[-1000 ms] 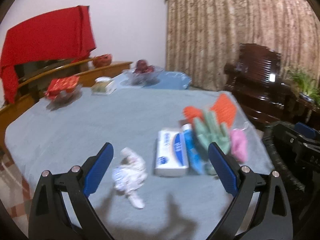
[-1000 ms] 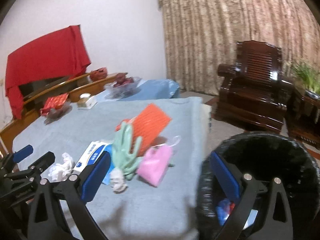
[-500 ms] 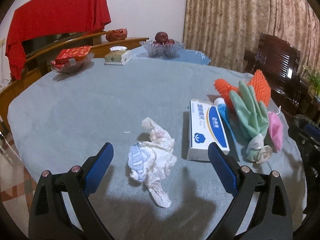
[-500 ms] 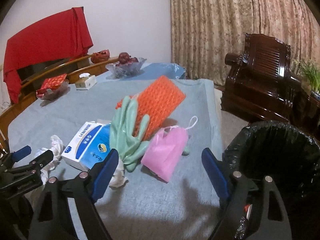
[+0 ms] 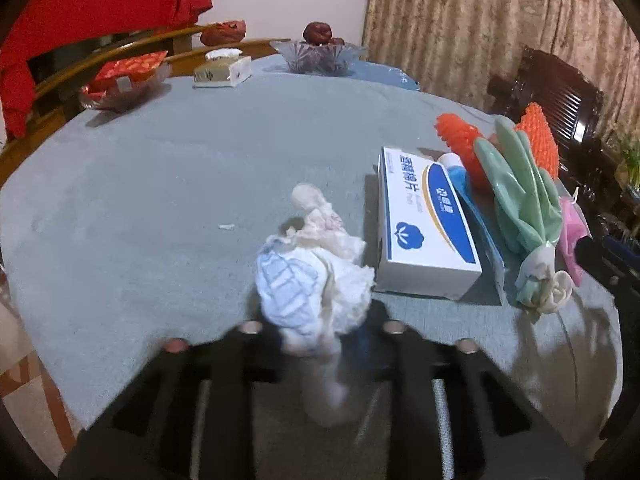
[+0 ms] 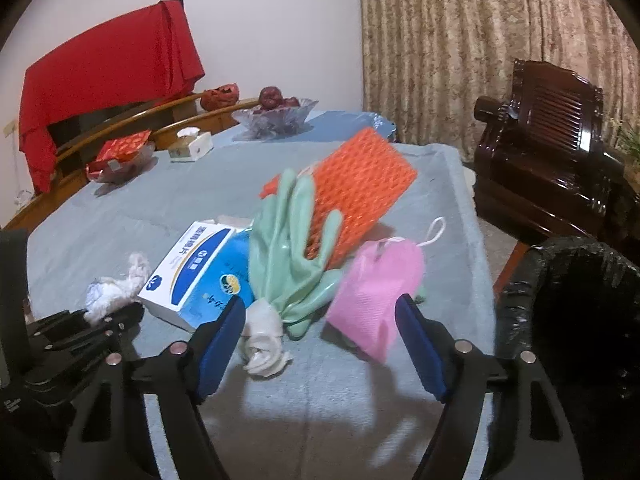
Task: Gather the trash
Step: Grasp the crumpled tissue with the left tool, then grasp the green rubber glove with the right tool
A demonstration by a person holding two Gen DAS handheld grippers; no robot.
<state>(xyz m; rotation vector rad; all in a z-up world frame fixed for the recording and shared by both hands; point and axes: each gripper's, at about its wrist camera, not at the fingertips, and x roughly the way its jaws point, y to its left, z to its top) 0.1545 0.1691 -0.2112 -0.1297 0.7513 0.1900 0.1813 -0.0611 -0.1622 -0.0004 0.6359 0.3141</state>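
My left tool (image 5: 316, 340) has just closed and pinches the crumpled tissue (image 5: 316, 276), just left of the white box (image 5: 424, 224) on the surface (image 5: 160, 184). My right tool (image 6: 320, 344), jaws closing but still spread, nears the pink pouch (image 6: 378, 284). Next, I'd lift the tissue toward the bin (image 6: 580, 320).

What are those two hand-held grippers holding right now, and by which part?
The left hand-held gripper has just closed on the crumpled tissue, pinching its near end. The right hand-held gripper holds nothing; its jaws stand apart.
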